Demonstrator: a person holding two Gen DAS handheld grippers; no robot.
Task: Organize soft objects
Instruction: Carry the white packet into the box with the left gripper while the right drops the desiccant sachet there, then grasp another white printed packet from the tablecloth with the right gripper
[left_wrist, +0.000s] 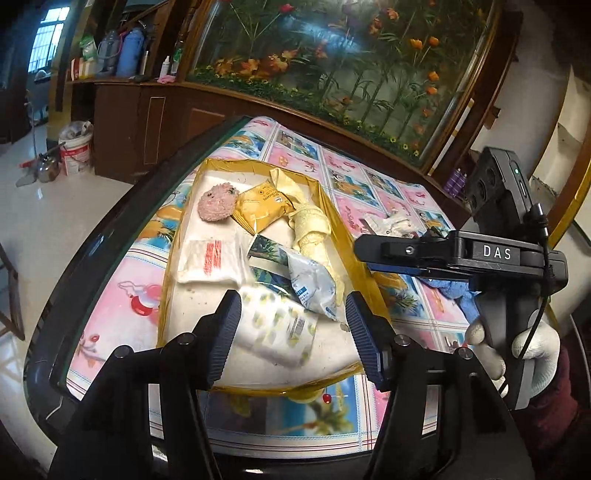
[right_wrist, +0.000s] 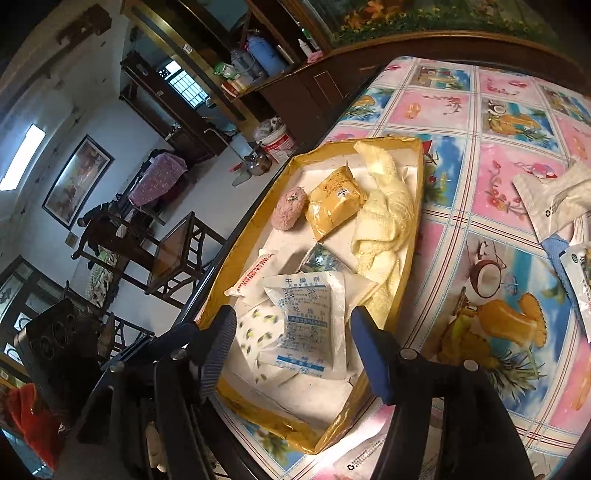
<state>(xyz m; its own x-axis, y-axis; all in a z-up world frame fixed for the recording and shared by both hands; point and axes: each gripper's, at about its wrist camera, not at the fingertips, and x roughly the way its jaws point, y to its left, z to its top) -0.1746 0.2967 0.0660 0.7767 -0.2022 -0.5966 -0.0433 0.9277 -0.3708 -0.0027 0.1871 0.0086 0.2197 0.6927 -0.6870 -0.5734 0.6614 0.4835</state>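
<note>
A shallow yellow-rimmed box (left_wrist: 168, 258) (right_wrist: 413, 258) lies on the table. In it are a pink fuzzy pad (left_wrist: 216, 203) (right_wrist: 290, 208), a yellow packet (left_wrist: 264, 206) (right_wrist: 334, 206), a pale yellow cloth (left_wrist: 312, 229) (right_wrist: 386, 218), a white packet with red print (left_wrist: 208, 260) (right_wrist: 251, 280), a desiccant pouch (left_wrist: 314, 284) (right_wrist: 306, 321) and a lemon-print tissue pack (left_wrist: 275, 330) (right_wrist: 255, 332). My left gripper (left_wrist: 291, 339) is open and empty over the box's near end. My right gripper (right_wrist: 295, 350) is open and empty above the desiccant pouch; its body shows in the left wrist view (left_wrist: 461, 254).
More soft items lie on the tablecloth to the right: a white pouch (right_wrist: 554, 199) (left_wrist: 395, 223), a blue cloth (right_wrist: 556, 251) (left_wrist: 454, 290) and another packet (right_wrist: 580, 277). The table's dark glass edge (left_wrist: 110, 236) runs along the left. A wooden cabinet (left_wrist: 155, 122) stands behind.
</note>
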